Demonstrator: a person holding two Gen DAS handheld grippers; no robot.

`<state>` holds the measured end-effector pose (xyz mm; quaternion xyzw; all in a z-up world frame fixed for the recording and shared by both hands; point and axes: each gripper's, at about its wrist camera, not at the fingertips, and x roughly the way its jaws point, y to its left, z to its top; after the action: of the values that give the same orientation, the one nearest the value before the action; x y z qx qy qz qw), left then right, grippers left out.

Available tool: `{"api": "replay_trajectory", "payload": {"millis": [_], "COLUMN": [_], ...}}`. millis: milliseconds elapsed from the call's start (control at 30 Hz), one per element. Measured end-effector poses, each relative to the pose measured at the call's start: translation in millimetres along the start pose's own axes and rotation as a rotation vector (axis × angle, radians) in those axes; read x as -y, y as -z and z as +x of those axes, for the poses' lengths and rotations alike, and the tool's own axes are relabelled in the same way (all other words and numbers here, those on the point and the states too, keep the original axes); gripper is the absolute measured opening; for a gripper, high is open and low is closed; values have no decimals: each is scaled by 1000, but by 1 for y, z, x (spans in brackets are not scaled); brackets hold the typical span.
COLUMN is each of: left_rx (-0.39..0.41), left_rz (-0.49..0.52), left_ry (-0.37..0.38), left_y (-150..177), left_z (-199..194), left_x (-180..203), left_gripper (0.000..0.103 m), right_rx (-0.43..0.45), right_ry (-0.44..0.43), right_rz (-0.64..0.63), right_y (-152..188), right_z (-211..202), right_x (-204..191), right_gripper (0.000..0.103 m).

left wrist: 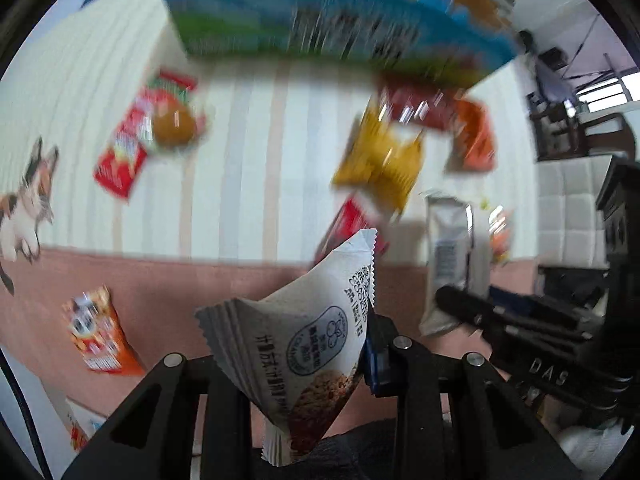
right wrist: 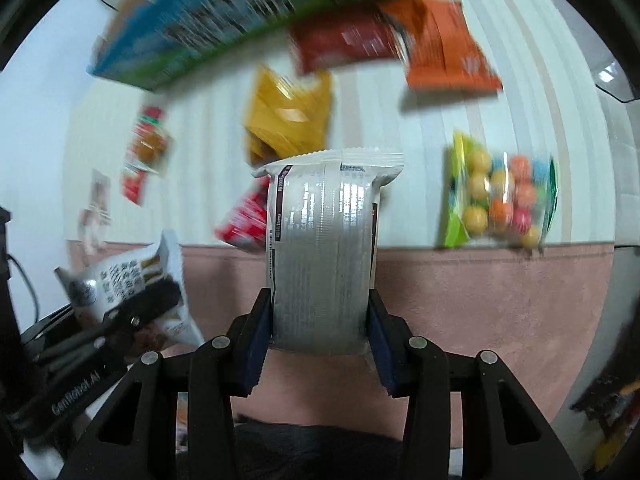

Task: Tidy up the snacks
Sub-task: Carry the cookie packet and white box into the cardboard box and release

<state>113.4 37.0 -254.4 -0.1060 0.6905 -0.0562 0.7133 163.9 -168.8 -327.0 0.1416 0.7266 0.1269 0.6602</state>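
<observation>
**Both grippers held snack packets above the mat**

The left gripper (left wrist: 320, 364) was clamped on a white cookie packet (left wrist: 308, 344), tilted between its fingers. The right gripper (right wrist: 320, 340) pinched a silver wrapped bar (right wrist: 322, 256) upright. Below, on the striped mat (left wrist: 248, 168), lay a yellow packet (left wrist: 380, 164), a gumball bag (right wrist: 500, 200) and, blurred, probably a blue carton (left wrist: 320, 32).
</observation>
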Motion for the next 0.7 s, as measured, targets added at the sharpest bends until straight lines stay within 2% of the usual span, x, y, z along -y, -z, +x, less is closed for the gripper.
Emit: {"api": "replay_trajectory", "payload": {"millis": [133, 200, 233, 367, 500, 700], "left_rx": [89, 126, 155, 207, 176, 84], "left_rz": [15, 27, 33, 52, 38, 0], "left_ry": [52, 56, 53, 13, -20, -55], "left_y": [-46, -74, -92, -161, -218, -262], "left_z": [-51, -53, -64, -68, -53, -23], "left_x": [6, 22, 22, 25, 12, -8], "left_gripper": [26, 27, 27, 27, 27, 27], "right_rx": [77, 118, 144, 218, 224, 180], "right_ry": [-70, -92, -97, -61, -6, 54], "right_rz": [-26, -45, -60, -103, -123, -107], "right_y": [-33, -56, -72, -126, -192, -248], "right_z": [-52, -79, -91, -119, -108, -73], "right_x": [-17, -25, -32, -47, -69, -65], "right_gripper": [48, 48, 48, 48, 48, 48]}}
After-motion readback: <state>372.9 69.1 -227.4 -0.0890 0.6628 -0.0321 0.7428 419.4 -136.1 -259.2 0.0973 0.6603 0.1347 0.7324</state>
